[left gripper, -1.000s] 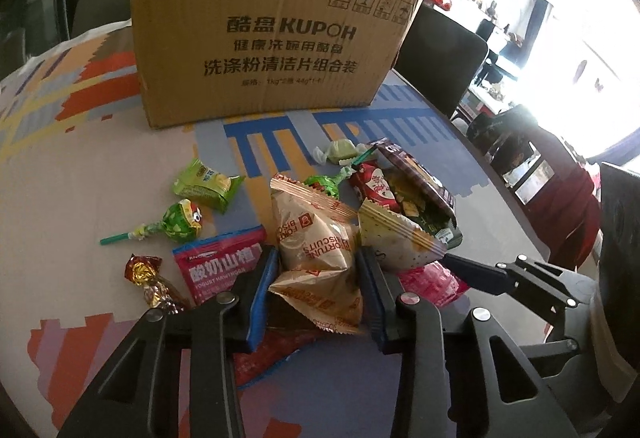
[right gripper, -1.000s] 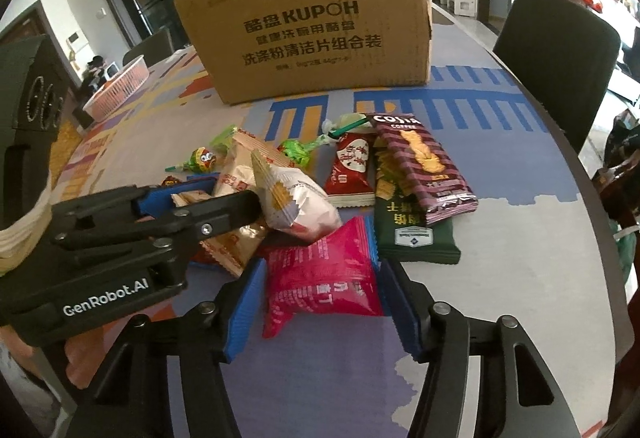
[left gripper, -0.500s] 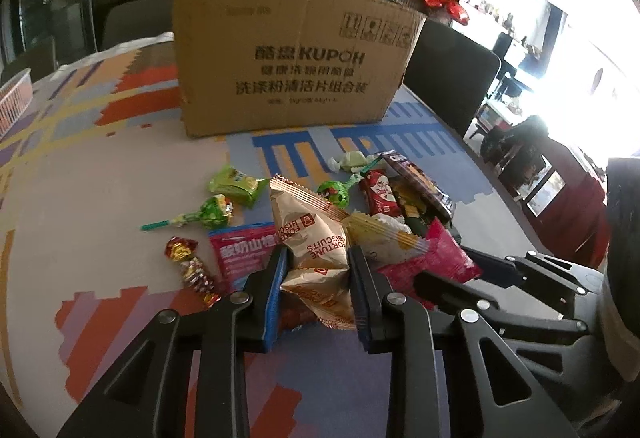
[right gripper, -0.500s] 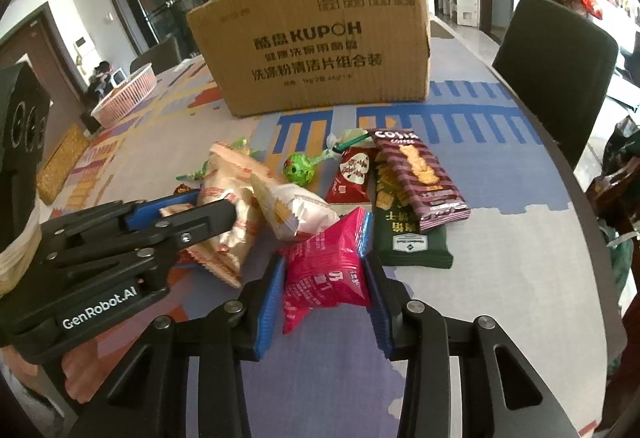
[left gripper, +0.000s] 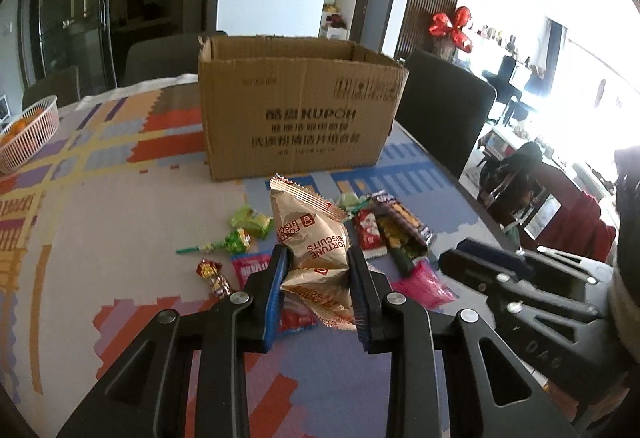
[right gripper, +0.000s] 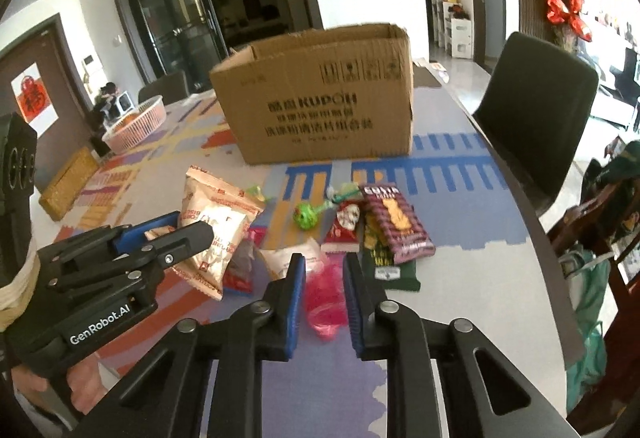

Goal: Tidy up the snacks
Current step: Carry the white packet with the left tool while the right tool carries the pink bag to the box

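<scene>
Left wrist view showed the left gripper (left gripper: 316, 266) clamped on a gold fortune biscuit packet (left gripper: 310, 234), its blue pads (left gripper: 276, 278) pressing both sides of the crumpled wrapper, with the packet's sealed top edge sticking up above the fingertips. A second gold packet (left gripper: 320, 294) hung just below it between the same pads. Beyond them the open cardboard box (left gripper: 300, 118) stood upright on the patterned table (left gripper: 100, 218), well apart from the held packets. Small sweets lay on the table left of the gripper: a green candy (left gripper: 250, 220), a green lollipop (left gripper: 234, 242) and a gold-wrapped candy (left gripper: 212, 274). A red-and-white packet (left gripper: 370, 232) and a purple cracker packet (left gripper: 402, 216) lay to the right, touching each other.

Right wrist view showed the right gripper (right gripper: 324, 268), whose jaws had just been closing, now narrow and pinching a pink packet (right gripper: 325, 294); the wrapper was squeezed thin between the pads and bulged out below them. A white packet (right gripper: 280, 258) lay just beside its left finger. The purple cracker packet (right gripper: 396, 224) rested on a dark green packet (right gripper: 390, 266) ahead to the right, and the lollipop (right gripper: 306, 216) lay between the grippers and the box (right gripper: 320, 94). A pink basket (right gripper: 136, 122) sat on the far left of the table.
</scene>
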Motion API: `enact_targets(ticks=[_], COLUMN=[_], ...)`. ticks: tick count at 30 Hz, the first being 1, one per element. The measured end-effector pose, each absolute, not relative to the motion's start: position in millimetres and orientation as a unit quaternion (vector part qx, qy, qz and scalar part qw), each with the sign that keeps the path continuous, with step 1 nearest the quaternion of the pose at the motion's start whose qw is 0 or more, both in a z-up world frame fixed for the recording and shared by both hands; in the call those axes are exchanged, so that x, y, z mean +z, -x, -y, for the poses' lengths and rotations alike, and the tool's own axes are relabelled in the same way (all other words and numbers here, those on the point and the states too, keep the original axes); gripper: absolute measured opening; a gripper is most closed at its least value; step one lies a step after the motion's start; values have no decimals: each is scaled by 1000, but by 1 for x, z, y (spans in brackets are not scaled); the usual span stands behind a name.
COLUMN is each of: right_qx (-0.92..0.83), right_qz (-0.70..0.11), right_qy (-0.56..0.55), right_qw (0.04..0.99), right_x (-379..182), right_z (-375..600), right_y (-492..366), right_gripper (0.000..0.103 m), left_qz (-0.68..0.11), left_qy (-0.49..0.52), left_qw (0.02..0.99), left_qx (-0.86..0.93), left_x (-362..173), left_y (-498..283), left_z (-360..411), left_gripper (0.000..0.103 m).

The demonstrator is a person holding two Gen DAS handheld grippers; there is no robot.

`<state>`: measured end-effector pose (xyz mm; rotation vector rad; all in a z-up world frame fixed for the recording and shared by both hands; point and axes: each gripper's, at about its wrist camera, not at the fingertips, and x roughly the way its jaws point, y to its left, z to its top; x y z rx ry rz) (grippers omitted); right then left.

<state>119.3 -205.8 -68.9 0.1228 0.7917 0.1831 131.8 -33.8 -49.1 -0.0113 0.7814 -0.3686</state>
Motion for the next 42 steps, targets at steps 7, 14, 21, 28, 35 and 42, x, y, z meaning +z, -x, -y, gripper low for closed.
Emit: enact_targets(ticks=[7, 14, 21, 28, 35, 42], right_qx=[98, 79, 69, 64, 57, 59], right_qz=[-402, -411, -462, -483, -491, -485], right_qy=[-59, -63, -77, -85, -65, -59], right_qw=[908, 906, 881, 869, 867, 870], right_x=[-83, -89, -117, -136, -140, -133], right_z=[204, 211, 221, 217, 213, 214], right_y=[-117, -112, -126, -138, -140, -134], right_gripper=[18, 68, 69, 69, 51, 44], left_qz=[-374, -371, -379, -390, -399, -393], left_qy=[-7, -11, -18, -15, -10, -6], left_qw=[913, 915, 913, 910, 906, 909], left_qx=[-165, -158, -148, -141, -139, -139], left_x=[-48, -48, -59, -67, -72, -68], left_y=[-119, -100, -102, -107, -110, -109], left_z=[33, 36, 40, 36, 34, 33], left_gripper=[30, 30, 30, 30, 30, 30])
